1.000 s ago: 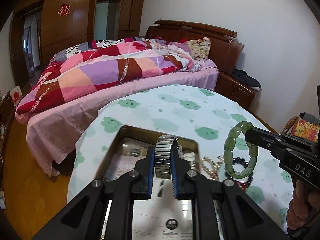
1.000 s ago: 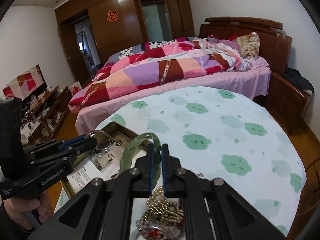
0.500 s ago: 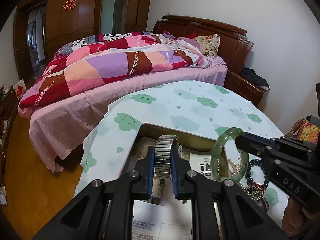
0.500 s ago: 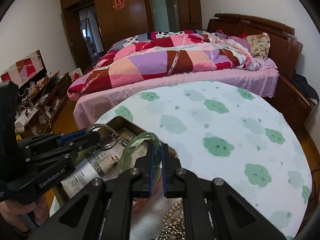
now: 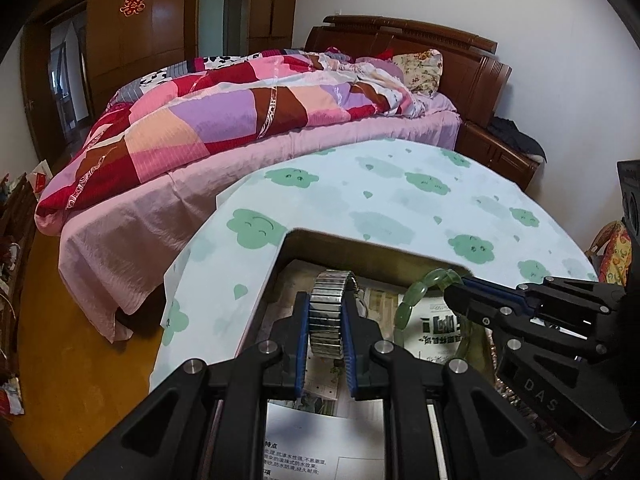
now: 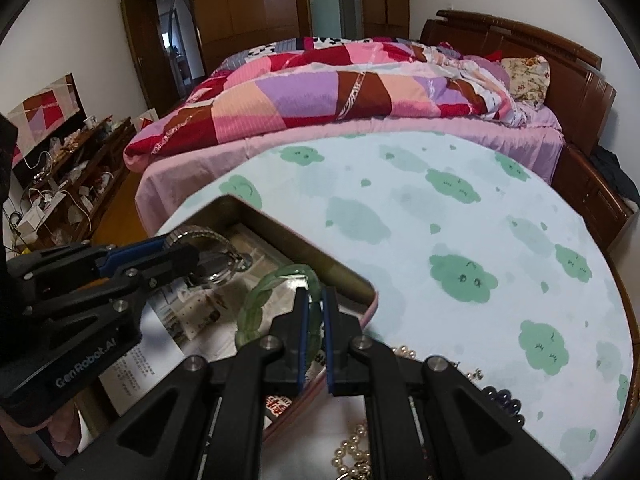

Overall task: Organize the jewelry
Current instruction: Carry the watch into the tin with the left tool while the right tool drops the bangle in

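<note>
Metal watch (image 5: 327, 312): I have its expansion band pinched edge-on between the blue pads of my left gripper (image 5: 326, 340), jaws clenched on it, held over the open tin box (image 5: 360, 254); in the right wrist view the watch case (image 6: 218, 262) hangs at the tip of that gripper, above the printed paper lining (image 6: 188, 312) of the box. Green jade bangle (image 6: 276, 304): clamped at its rim by my right gripper (image 6: 313, 336), jaws closed on it, ring standing roughly upright and partly inside the box near the far right corner; the left wrist view shows the same bangle (image 5: 416, 300) beside the watch, the two close but apart. I cannot tell whether the bangle touches the paper. Box sits at the near left part of a round table (image 6: 460, 216) covered with a pale cloth printed with green clouds. On the cloth just right of the box lie a pearl strand (image 6: 354, 452) and a dark bead bracelet (image 6: 502, 398), both outside it. Beyond the table: a bed with a patchwork quilt (image 6: 340, 96), wooden headboard (image 6: 560, 68), brown wardrobe (image 6: 280, 4).
</note>
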A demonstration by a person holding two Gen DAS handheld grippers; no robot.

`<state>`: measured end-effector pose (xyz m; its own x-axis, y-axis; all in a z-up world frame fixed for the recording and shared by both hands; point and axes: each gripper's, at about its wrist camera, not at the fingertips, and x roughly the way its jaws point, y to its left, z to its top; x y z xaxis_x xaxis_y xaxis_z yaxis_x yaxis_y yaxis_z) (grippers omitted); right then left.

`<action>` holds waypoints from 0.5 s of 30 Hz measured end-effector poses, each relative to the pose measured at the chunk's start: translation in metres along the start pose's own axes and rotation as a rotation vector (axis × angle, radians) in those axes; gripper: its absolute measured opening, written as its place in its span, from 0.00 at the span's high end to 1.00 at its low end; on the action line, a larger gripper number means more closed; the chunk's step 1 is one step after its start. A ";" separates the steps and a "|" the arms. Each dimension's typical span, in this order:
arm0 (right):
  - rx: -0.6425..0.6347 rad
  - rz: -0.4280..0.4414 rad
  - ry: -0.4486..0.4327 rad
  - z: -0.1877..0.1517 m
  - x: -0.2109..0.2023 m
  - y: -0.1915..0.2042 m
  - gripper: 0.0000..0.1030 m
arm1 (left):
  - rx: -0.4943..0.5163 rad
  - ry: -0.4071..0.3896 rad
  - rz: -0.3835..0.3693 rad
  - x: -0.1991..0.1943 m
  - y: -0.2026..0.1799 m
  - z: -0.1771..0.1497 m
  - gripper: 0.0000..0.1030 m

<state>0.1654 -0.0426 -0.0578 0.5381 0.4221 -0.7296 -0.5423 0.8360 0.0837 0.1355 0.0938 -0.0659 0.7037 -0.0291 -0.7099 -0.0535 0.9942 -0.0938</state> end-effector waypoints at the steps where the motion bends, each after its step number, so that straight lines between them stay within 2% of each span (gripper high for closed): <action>1: 0.000 -0.002 0.004 -0.001 0.001 0.000 0.92 | 0.000 0.003 0.002 0.001 0.000 -0.001 0.86; 8: -0.003 0.002 0.019 -0.003 0.004 -0.001 0.89 | 0.012 0.020 0.011 0.004 -0.002 -0.001 0.85; 11: 0.002 0.015 0.009 -0.004 0.003 -0.002 0.81 | 0.006 0.014 0.004 0.003 -0.002 0.000 0.85; 12: 0.008 0.034 0.002 -0.004 0.001 -0.002 0.73 | 0.004 0.010 0.005 0.001 -0.002 0.000 0.79; 13: 0.011 0.047 -0.009 -0.005 -0.002 -0.002 0.63 | 0.004 0.011 0.011 0.000 -0.003 0.001 0.66; 15: 0.005 0.036 -0.037 -0.005 -0.008 0.000 0.54 | 0.003 -0.009 0.048 -0.005 -0.004 0.002 0.52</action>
<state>0.1578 -0.0477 -0.0556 0.5415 0.4648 -0.7005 -0.5587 0.8216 0.1133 0.1332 0.0898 -0.0604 0.7064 0.0196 -0.7075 -0.0856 0.9947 -0.0578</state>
